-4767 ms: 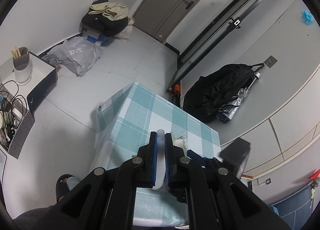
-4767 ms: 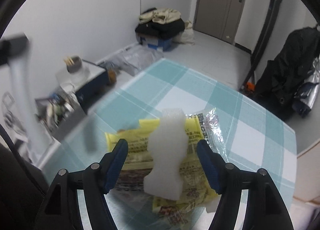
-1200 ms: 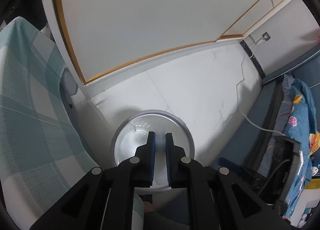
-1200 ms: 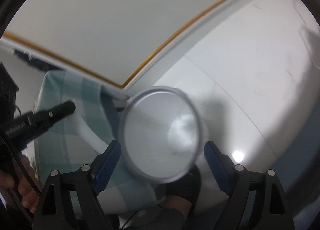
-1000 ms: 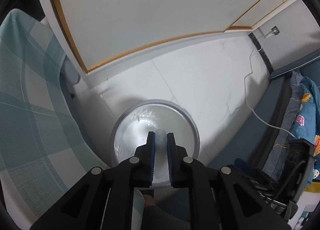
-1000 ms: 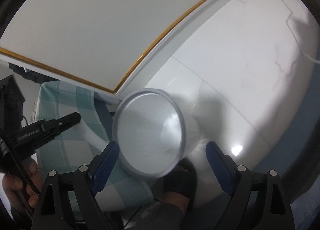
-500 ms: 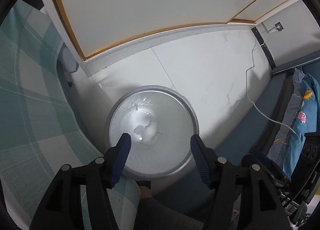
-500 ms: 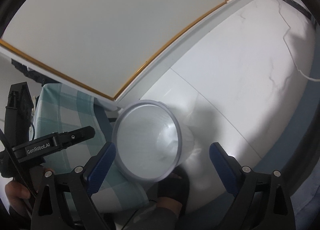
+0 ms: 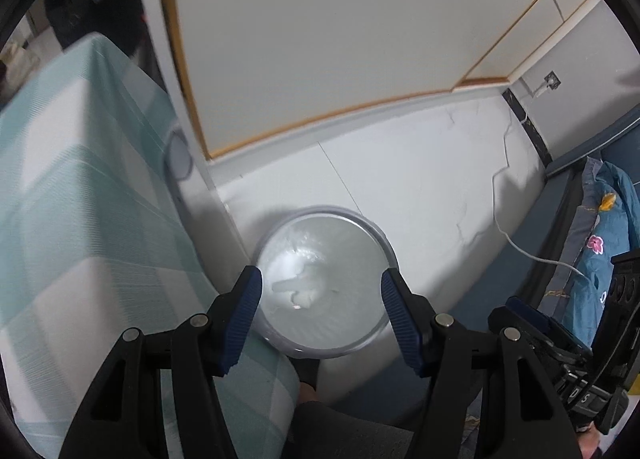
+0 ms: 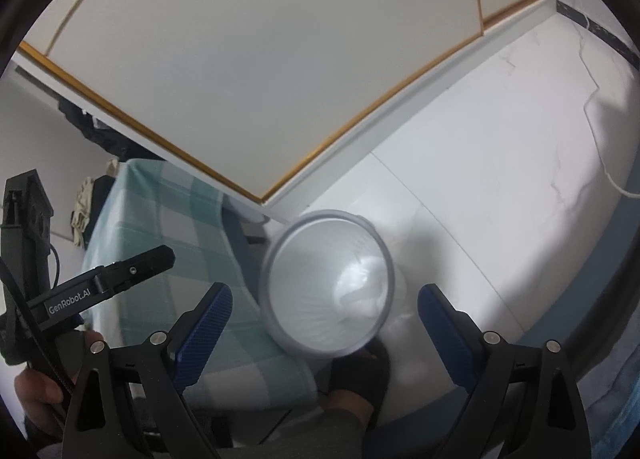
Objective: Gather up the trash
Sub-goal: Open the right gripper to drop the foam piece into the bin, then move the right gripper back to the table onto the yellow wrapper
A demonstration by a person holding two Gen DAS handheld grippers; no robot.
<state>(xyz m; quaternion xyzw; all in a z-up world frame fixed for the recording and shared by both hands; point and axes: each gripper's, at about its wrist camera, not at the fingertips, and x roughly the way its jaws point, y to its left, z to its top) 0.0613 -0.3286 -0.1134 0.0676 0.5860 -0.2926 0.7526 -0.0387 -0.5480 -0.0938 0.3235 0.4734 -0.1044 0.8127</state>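
A round white trash bin (image 9: 385, 251) lined with a clear bag stands on the floor by the table's corner. A white foam piece (image 9: 298, 288) lies at its bottom. My left gripper (image 9: 322, 301) is open and empty, high above the bin mouth. My right gripper (image 10: 324, 313) is open and empty too, above the same bin (image 10: 280, 259). The left gripper also shows at the left of the right wrist view (image 10: 100, 283), held by a hand.
The table with the teal checked cloth (image 9: 80, 219) is left of the bin. A white cabinet with a wood-trimmed edge (image 9: 320, 59) rises behind. A white cable (image 9: 532, 255) and blue floral bedding (image 9: 604, 227) lie to the right. My slippered foot (image 10: 360, 375) stands by the bin.
My left gripper, shut on the white foam piece over the bin a second ago, has opened and the piece has dropped into the bin. The right gripper stays open.
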